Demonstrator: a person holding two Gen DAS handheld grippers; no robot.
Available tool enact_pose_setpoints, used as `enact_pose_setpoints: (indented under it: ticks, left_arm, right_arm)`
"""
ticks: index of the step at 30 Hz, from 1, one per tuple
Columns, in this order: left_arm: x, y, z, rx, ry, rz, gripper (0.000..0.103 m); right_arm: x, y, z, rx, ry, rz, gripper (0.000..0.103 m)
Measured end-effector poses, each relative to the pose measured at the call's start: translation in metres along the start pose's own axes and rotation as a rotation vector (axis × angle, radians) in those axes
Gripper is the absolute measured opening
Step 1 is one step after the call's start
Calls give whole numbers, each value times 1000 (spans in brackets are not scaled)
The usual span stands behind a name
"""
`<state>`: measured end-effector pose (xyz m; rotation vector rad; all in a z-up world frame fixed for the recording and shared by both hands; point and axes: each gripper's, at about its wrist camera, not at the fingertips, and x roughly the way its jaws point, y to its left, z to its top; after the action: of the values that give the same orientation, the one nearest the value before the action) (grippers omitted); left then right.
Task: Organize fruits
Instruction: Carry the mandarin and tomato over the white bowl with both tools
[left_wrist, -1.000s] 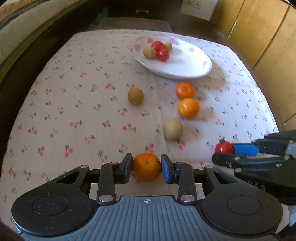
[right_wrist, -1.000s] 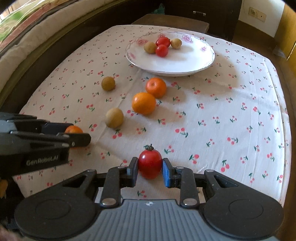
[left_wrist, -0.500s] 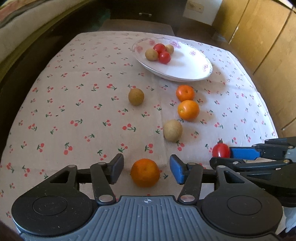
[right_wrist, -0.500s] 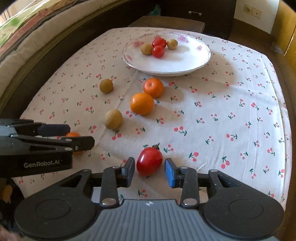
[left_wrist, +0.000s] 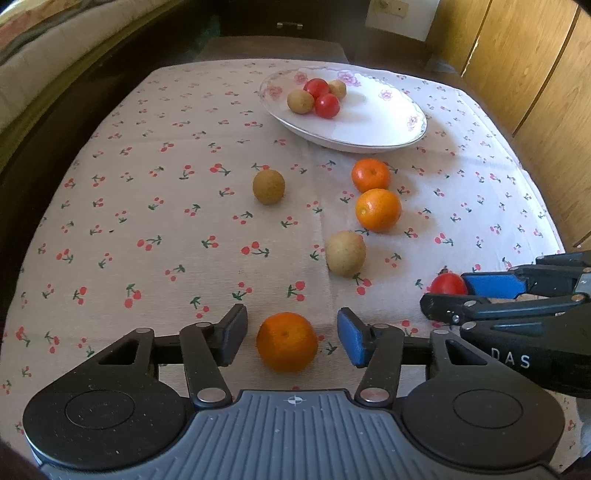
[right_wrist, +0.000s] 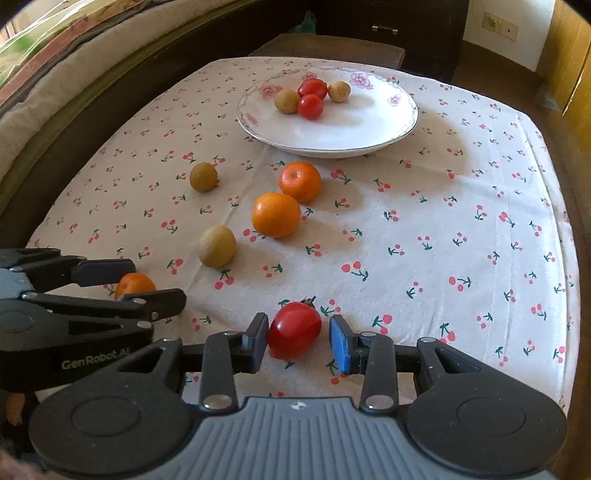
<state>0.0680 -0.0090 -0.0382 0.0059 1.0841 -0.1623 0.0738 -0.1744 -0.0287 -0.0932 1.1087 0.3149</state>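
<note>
- A small orange (left_wrist: 287, 341) is seen lying on the cherry-print tablecloth (left_wrist: 147, 206) between the fingers of the left gripper (left_wrist: 291, 338); the jaws are closing, with gaps left on both sides.
- A red tomato (right_wrist: 293, 329) is framed by the spread right gripper (right_wrist: 299, 338); the left pad is just beside or touching it, the blue pad is clear.
- Ahead of both grippers, two oranges (right_wrist: 276, 214) and two brown fruits (right_wrist: 218, 246) are scattered.
- Farther ahead, a floral plate (right_wrist: 354, 136) is shown holding two tomatoes and two brown fruits.
</note>
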Motion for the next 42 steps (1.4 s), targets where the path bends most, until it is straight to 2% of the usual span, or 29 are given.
enact_pose_setpoints:
  ticks: [3, 6, 24, 42]
  left_arm:
    - [-1, 1, 0, 0, -6, 3, 47]
    - [-2, 1, -1, -1, -4, -10, 42]
    - [-17, -7, 1, 6, -31, -37, 42]
    - [-16, -13, 41, 9, -86, -39, 42]
  right_arm:
    - [1, 7, -1, -33, -7, -16, 32]
    - [-1, 12, -1, -54, -15, -27, 31]
    - [-24, 6, -4, -25, -58, -24, 31]
    - [-29, 5, 31, -18, -115, -23, 31]
